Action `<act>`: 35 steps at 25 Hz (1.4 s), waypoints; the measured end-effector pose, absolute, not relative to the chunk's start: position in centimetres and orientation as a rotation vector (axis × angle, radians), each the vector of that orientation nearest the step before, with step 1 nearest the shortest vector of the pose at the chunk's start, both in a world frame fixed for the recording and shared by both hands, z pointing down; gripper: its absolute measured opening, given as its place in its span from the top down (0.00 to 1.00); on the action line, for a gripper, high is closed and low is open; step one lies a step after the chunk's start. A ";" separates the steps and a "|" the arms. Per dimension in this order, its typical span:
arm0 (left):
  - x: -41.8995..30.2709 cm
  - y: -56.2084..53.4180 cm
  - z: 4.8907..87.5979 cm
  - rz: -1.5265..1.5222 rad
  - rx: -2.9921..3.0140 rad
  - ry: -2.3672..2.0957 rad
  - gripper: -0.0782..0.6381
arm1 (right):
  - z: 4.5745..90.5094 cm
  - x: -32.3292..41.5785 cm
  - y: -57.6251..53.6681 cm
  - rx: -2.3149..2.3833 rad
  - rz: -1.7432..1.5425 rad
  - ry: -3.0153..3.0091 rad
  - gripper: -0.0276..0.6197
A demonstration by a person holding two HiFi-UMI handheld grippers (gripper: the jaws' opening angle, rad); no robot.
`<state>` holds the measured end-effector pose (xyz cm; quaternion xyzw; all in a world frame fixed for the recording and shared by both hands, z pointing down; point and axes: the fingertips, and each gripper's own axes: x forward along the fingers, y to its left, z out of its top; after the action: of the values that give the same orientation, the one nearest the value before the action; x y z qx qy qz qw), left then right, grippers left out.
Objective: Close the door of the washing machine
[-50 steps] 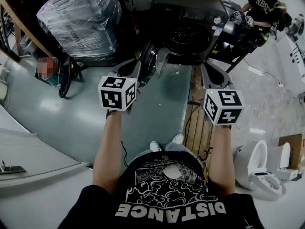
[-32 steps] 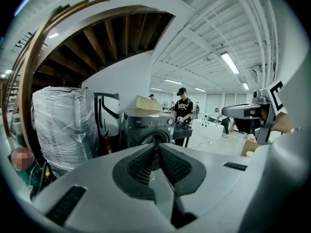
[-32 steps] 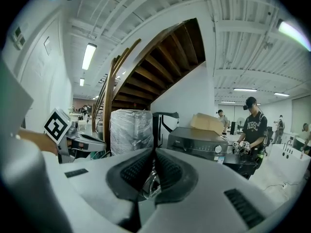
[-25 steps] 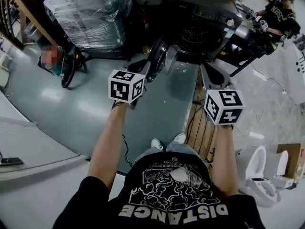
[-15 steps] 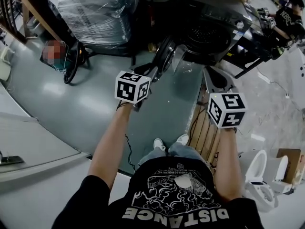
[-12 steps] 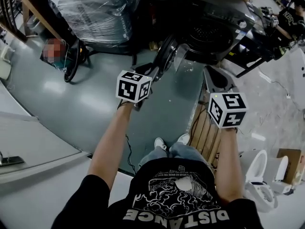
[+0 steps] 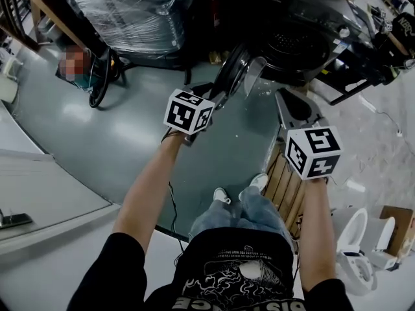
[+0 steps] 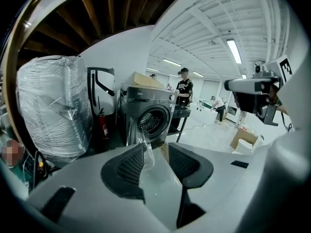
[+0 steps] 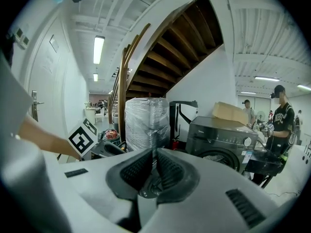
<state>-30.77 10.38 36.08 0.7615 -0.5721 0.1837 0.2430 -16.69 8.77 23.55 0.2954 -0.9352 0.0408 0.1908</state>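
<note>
The dark grey washing machine [image 7: 305, 18] stands at the top of the head view, with its round drum opening facing me. Its door [image 7: 235, 69] hangs open to the left, the clear glass bowl [image 8: 141, 142] showing. My left gripper [image 7: 220, 96] is close in front of the door's edge. In the left gripper view its jaws [image 8: 156, 150] are opening, with only the glass seen behind the left finger [image 8: 130, 165] and nothing pressed between the pads. My right gripper [image 7: 285, 99] is held to the right of the door, shut and empty [image 9: 154, 155]; the washing machine [image 9: 223, 140] lies beyond it.
A plastic-wrapped pallet load [image 7: 130, 11] stands left of the machine, under wooden stairs. A fire extinguisher [image 8: 103, 125] is between them. Wooden planks [image 7: 282, 180] lie on the floor at right, with toilets [image 7: 363, 251] beyond. A person [image 8: 183, 89] stands at a table behind the machine.
Both grippers have sunk and moved forward towards the washing machine. The left one has closed in on the open door's edge. My feet have stepped forward.
</note>
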 end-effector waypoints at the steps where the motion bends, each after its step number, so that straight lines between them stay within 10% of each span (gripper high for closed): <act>1: -30.8 10.0 36.5 0.521 2.088 -1.557 0.66 | 23.9 -16.8 8.7 0.821 0.109 -2.629 0.92; 35: -36.2 0.6 54.6 0.499 1.882 -1.543 0.58 | 38.9 -15.4 1.8 0.683 0.288 -2.589 0.92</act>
<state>-36.17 0.62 54.63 0.7170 -0.5879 0.1901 0.3228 -15.39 1.84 38.94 0.2474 -0.9373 0.1042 0.2223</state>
